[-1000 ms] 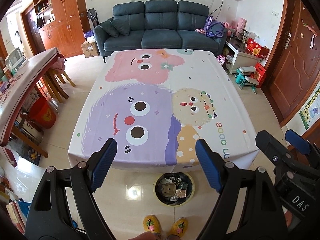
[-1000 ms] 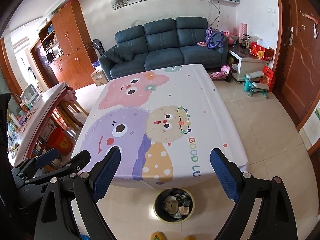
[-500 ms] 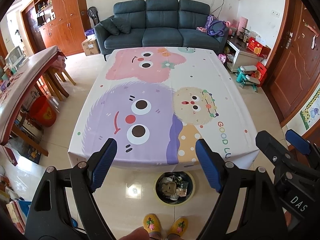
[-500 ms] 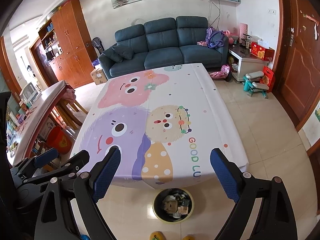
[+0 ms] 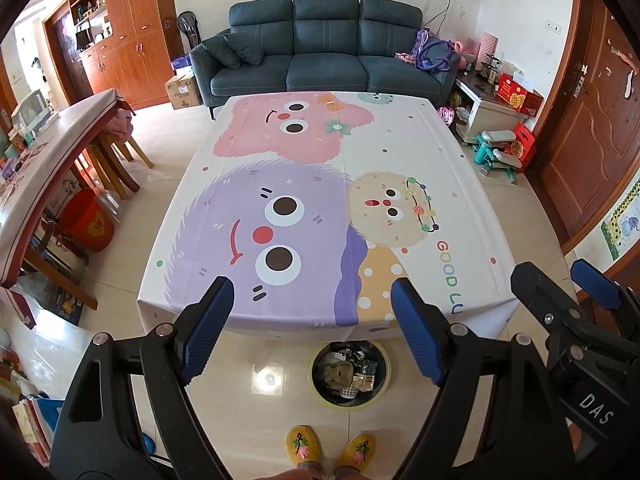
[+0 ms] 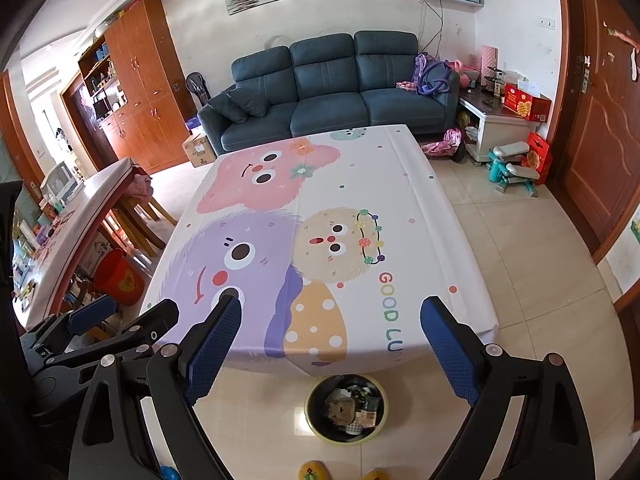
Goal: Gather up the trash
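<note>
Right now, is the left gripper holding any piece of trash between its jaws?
No. In the left wrist view the left gripper has its jaws wide apart with nothing between them, and the trash sits in the bin on the floor.

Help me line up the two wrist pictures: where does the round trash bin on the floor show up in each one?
Left wrist view: the trash bin sits low and just right of centre, below the table's near edge, between the open left gripper's jaws.
Right wrist view: the trash bin sits low at centre, between the open right gripper's jaws.
Shared landmark: the yellow slippers just below the bin.
</note>
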Motion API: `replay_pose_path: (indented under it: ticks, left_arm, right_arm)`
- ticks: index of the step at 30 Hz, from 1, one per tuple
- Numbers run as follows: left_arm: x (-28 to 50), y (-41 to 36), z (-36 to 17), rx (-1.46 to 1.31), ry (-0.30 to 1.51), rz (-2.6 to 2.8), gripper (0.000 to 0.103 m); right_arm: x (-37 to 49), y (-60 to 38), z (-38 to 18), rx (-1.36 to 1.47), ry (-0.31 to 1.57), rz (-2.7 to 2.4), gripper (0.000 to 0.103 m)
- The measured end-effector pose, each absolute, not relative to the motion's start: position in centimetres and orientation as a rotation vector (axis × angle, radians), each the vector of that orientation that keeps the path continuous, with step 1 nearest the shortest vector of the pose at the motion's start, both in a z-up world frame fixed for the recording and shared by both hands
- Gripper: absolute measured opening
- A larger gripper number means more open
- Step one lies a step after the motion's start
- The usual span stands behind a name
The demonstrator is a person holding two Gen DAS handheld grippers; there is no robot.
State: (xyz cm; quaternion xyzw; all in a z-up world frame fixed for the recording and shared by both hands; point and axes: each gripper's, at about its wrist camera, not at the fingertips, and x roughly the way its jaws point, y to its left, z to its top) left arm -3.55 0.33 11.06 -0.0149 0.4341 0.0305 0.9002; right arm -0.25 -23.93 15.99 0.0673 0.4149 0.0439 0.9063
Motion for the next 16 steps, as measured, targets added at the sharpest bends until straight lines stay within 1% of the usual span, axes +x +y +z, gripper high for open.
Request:
replay_pose_path:
  ticks: [16]
  left_arm:
    - [-3.74, 0.63, 10.76, -0.033, 0.9, 0.065, 0.079]
  right_arm:
    - [-0.31, -23.7, 15.87, 0.139, 0.858, 0.09, 0.092]
